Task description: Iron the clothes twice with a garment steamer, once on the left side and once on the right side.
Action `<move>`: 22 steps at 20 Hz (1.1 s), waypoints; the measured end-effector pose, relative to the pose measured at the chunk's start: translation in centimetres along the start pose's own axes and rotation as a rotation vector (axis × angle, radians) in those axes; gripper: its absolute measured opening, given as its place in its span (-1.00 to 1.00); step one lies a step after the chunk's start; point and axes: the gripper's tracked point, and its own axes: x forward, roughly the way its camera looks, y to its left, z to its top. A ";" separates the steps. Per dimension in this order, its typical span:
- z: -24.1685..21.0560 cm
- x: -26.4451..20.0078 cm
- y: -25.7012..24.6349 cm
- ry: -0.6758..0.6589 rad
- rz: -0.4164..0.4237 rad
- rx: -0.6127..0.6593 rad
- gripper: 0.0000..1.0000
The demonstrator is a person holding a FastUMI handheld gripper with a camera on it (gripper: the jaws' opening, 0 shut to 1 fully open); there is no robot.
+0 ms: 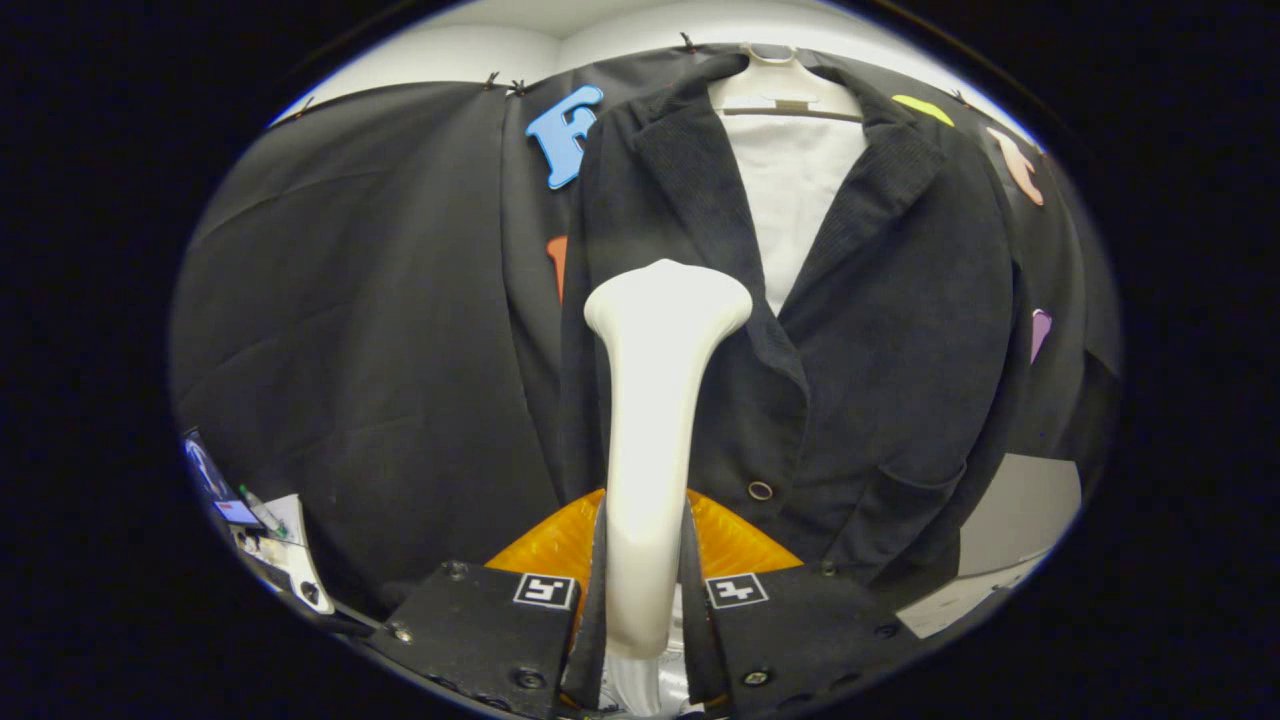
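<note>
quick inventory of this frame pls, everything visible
garment steamer: 1, white, upright between the tool's fingers, head against the jacket's left front panel
jacket: 1, black corduroy, on a hanger just beyond the steamer
hanger: 1, white, at the jacket's collar
inner garment: 1, white, showing between the lapels
jacket button: 1, metal-rimmed, beside the steamer handle
orange piece: 1, just behind the fingers, low
small devices: a few, too small to identify, low beside the cloth wall
tool: 1, fingers shut on the steamer's handle

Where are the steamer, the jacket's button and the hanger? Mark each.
steamer [645,450]: gripper view, on its handle, held between the closed fingers.
button [760,490]: gripper view, its centre.
hanger [790,95]: gripper view, its neck.
</note>
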 end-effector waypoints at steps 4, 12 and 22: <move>-1.3 0.1 -0.3 0.020 0.002 0.006 -0.31; -4.6 0.9 -1.4 0.081 -0.001 0.036 -0.31; -8.5 1.8 -1.4 0.150 0.013 0.044 -0.32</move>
